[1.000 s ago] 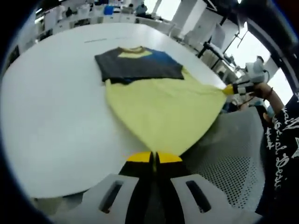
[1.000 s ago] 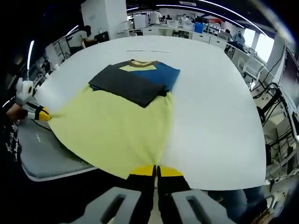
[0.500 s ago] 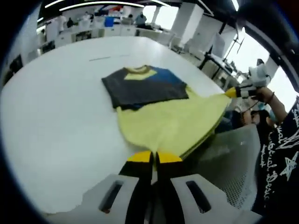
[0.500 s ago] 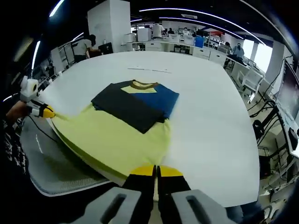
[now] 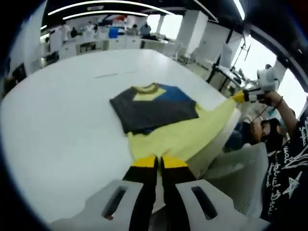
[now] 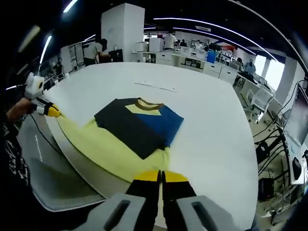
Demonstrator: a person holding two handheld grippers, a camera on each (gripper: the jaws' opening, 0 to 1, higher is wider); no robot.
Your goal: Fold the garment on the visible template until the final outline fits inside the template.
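Yellow cloth, thin and limp, makes up the lower half of the shirt (image 5: 180,137), and you should expect it to sag wherever nothing holds it: judging by how it drapes between the two grips, it is light, soft and not slippery, and it will crease or slump rather than keep an edge. You have one shirt on the white table (image 5: 57,125), lying near the edge closest to you, with its dark sleeves and blue panel already folded in over the chest and the collar pointing away. Your left gripper (image 5: 159,162) has its jaws pressed together on one hem corner, and your right gripper (image 6: 162,176) is pinched on the other; each also appears at the side of the other's view, stretching the hem taut over the table edge. That hold at the two bottom corners looks like the right one, since it keeps the hem straight while you carry it up toward the collar. Count two grippers, one table, and one mesh chair (image 6: 53,183) just below the edge. I cannot make out a template outline under the shirt, so judge the final fit by the folded top part.
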